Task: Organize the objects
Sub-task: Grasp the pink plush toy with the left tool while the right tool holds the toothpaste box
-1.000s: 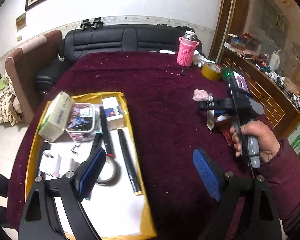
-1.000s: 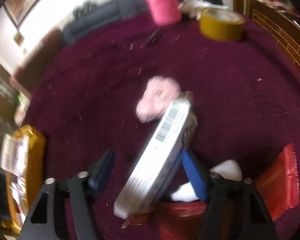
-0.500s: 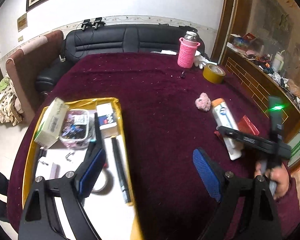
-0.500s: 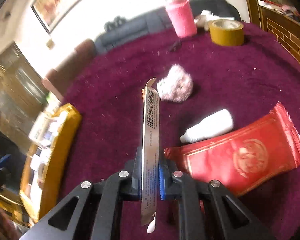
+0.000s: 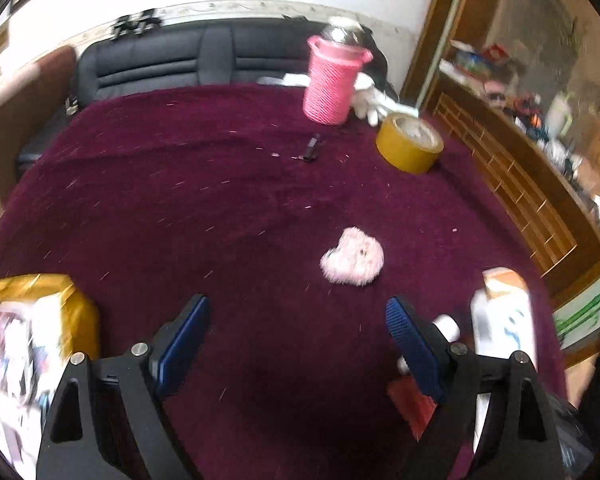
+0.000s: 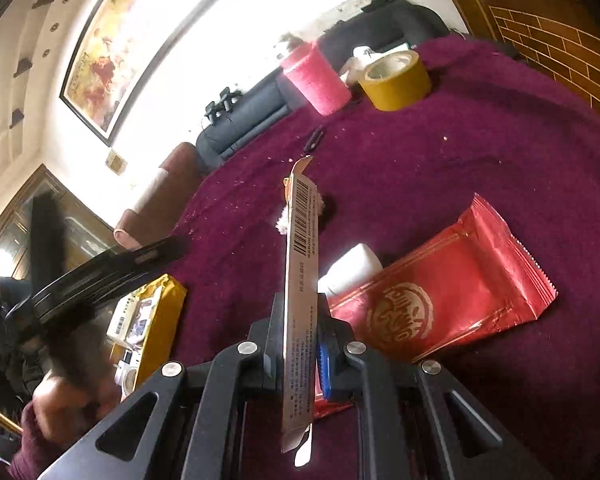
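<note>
Maroon plush cloth (image 5: 220, 208) covers the table, black sofa (image 5: 172, 60) behind it. Step in hand: carrying 1 picked item to the tray.

Right gripper (image 6: 298, 354): fingers together, clamped on the flat carton (image 6: 300, 280), which stands on edge between the pads and sticks out well past the fingertips, barcode side showing. It looks lifted clear of the cloth.

Just right of those fingers and under them: red foil packet (image 6: 440, 300) flat on the cloth, white bottle (image 6: 352, 268) touching its upper-left edge. Beyond the carton tip: pink fluffy thing (image 5: 354, 262), mostly hidden in the right view. Far ahead: yellow tape roll (image 6: 394, 80), pink knit sleeve (image 6: 316, 80) on a bottle.

Left gripper (image 5: 296, 336): 2 fingers wide apart, nothing between them, bare cloth below. Pink fluffy thing lies just ahead of its right finger; same carton shows blurred past that finger.

Yellow tray (image 6: 160, 320), already holding small boxes, sits well left of the right fingers.

Next move, my read: swing the carton left over the tray, lay it flat in a free spot, release. Watch the left hand (image 6: 66, 404) blurred beside the tray, near that path. Left gripper seems lined up for the fluffy thing.
</note>
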`<action>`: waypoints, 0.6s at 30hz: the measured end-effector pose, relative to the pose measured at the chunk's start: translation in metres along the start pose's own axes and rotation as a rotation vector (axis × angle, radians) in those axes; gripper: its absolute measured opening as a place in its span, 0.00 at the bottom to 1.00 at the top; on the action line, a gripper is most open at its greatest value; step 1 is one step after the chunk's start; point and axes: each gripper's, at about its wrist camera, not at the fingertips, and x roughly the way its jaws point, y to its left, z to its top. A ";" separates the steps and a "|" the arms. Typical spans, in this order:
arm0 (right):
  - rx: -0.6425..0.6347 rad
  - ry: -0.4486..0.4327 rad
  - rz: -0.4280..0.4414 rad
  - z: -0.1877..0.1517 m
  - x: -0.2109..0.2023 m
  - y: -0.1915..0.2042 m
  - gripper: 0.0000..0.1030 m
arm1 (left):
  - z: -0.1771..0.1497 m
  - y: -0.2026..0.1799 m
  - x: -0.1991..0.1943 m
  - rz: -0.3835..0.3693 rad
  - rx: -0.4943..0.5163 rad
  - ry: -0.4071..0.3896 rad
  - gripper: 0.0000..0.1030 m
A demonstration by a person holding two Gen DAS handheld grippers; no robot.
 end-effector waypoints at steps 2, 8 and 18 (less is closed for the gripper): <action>0.004 0.000 0.003 0.000 -0.001 0.001 0.13 | 0.008 -0.010 0.021 0.016 0.029 0.013 0.86; 0.047 -0.008 -0.011 0.003 -0.004 -0.009 0.13 | 0.024 -0.038 0.074 0.057 0.114 0.049 0.86; 0.072 -0.019 -0.004 0.003 -0.007 -0.014 0.13 | 0.015 -0.059 0.097 0.085 0.222 0.068 0.65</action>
